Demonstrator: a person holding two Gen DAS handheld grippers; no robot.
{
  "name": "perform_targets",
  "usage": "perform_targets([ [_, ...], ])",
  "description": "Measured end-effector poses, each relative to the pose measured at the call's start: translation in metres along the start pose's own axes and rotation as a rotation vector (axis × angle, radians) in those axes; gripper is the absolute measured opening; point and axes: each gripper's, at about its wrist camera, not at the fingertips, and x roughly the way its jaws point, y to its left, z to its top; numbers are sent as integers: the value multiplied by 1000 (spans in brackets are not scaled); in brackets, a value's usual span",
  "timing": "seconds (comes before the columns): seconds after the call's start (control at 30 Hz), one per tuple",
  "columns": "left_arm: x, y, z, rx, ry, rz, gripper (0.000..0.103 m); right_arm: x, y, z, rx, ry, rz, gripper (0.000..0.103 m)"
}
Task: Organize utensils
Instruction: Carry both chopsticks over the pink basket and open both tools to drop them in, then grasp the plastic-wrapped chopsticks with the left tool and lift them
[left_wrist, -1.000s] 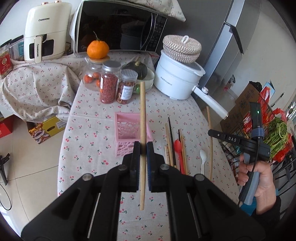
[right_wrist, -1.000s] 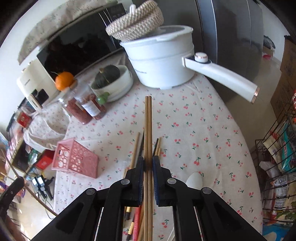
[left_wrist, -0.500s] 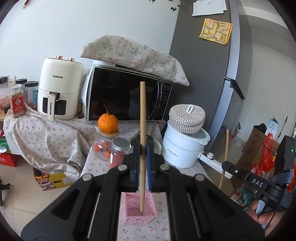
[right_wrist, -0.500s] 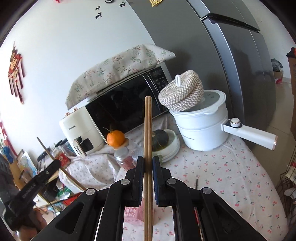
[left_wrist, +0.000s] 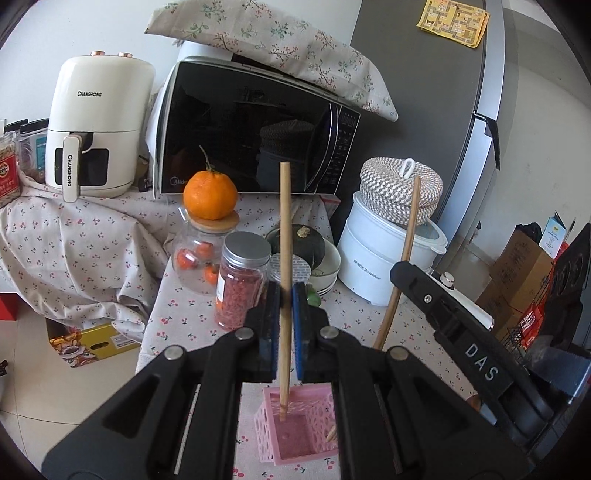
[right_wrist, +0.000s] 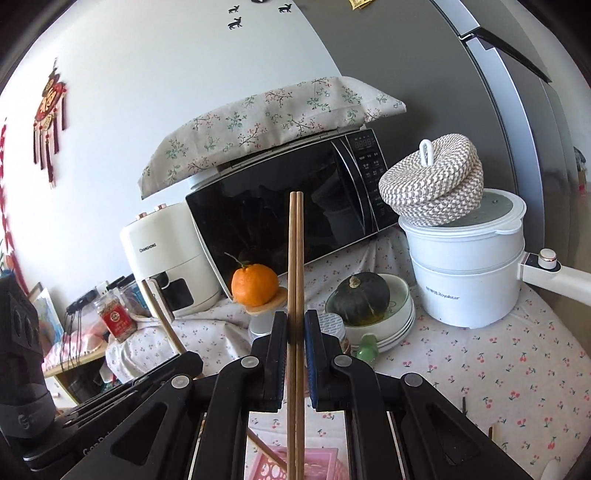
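Chopsticks are held in both grippers above the pink basket (left_wrist: 295, 439), which sits on the cherry-print tablecloth (left_wrist: 184, 314) at the near edge of the table. The left gripper (left_wrist: 285, 328) has its jaws closed on a single wooden chopstick (left_wrist: 284, 236), held upright with its lower tip down inside the basket. The right gripper (right_wrist: 295, 354) has its jaws clamped on a pair of chopsticks (right_wrist: 296, 258), also upright, their lower ends over the basket's rim at the bottom of the right wrist view. In the left wrist view that pair leans slightly, and its tips reach into the basket's right side. Beyond the basket stand a jar (left_wrist: 242, 280) of red bits, an orange (left_wrist: 210, 195) on a glass jar, a squash (right_wrist: 357, 298) in a bowl and a white pot (right_wrist: 467, 273). Farthest back are the microwave (left_wrist: 251, 129) and air fryer (left_wrist: 98, 125).
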Motion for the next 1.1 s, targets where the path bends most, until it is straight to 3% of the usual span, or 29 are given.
perform_targets([
  [0.17, 18, 2, -5, -6, 71, -12, 7, 18, -10, -17, -7, 33, -19, 10],
  [0.37, 25, -3, -9, 7, 100, -21, 10, 22, -20, -24, 17, 62, -8, 11],
  [0.4, 25, -3, -9, 6, 107, -22, 15, 20, -22, -23, 27, 60, -5, 12],
  [0.47, 22, -3, -6, -3, 106, -15, 37, 13, -23, -17, 43, 56, -1, 19],
  [0.53, 17, -3, -4, -24, 101, -11, 47, 2, -23, -7, 58, 50, 6, 26],
  [0.7, -3, -12, -3, -38, 125, 4, 56, -37, -23, 19, 36, 23, -1, 45],
  [0.77, -15, -16, -6, -43, 126, 19, 71, -55, -25, 25, 18, 12, -38, 57],
  [0.87, -32, -22, -11, -62, 136, 28, 82, -77, -33, 30, 26, 20, -76, 64],
  [1.1, -58, -42, -33, -47, 223, 62, 94, -116, -59, 23, 52, 95, -151, 77],
])
